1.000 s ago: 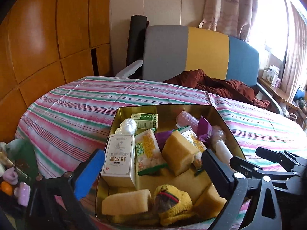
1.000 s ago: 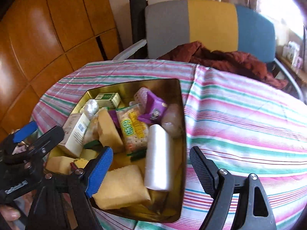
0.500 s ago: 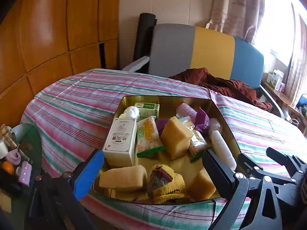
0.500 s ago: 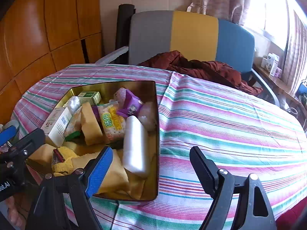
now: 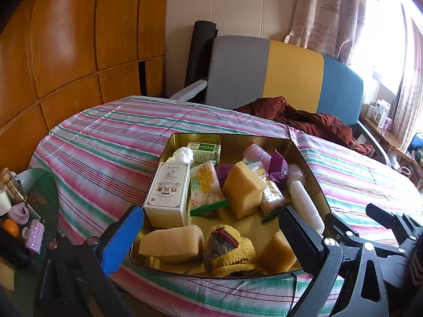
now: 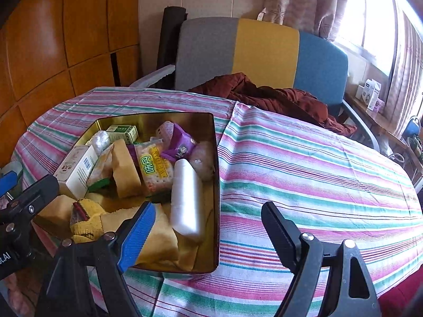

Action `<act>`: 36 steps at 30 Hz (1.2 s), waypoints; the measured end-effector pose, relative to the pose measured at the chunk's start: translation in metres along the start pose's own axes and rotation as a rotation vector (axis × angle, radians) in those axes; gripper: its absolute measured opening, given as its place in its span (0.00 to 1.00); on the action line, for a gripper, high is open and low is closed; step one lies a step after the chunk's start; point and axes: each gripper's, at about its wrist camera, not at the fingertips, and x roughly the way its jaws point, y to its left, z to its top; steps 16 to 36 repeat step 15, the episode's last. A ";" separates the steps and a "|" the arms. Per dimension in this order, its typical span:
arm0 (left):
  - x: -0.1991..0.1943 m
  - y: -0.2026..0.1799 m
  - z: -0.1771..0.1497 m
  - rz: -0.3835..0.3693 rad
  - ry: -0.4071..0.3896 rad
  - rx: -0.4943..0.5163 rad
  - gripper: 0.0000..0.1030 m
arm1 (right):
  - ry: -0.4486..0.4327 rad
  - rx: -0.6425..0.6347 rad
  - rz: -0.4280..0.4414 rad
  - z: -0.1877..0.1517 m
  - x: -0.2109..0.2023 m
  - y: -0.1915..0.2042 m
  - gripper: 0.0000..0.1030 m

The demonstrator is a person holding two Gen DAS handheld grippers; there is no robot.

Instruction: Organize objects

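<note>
Striped table (image 6: 304, 163) (cloth-covered) bears an open gold tin (image 6: 215, 185).

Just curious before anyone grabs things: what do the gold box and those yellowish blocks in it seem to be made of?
The gold box looks like thin metal tin: its glossy walls mirror the contents. The yellowish blocks look like sponge or foam: matte, porous, grainy faces with soft edges, though that can't be confirmed by sight alone.

I see the tin (image 5: 309, 163) on the counter's (image 6: 317, 163) left part, chair (image 6: 264, 52) behind; box (image 5: 168, 192) inside left, probably a roll (image 6: 185, 198) right.
</note>
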 end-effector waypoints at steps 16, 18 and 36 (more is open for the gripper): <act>0.002 0.000 -0.003 0.015 -0.003 0.014 1.00 | 0.006 -0.009 0.006 -0.001 0.003 0.004 0.81; 0.002 0.000 -0.003 0.015 -0.003 0.014 1.00 | 0.006 -0.009 0.006 -0.001 0.003 0.004 0.81; 0.002 0.000 -0.003 0.015 -0.003 0.014 1.00 | 0.006 -0.009 0.006 -0.001 0.003 0.004 0.81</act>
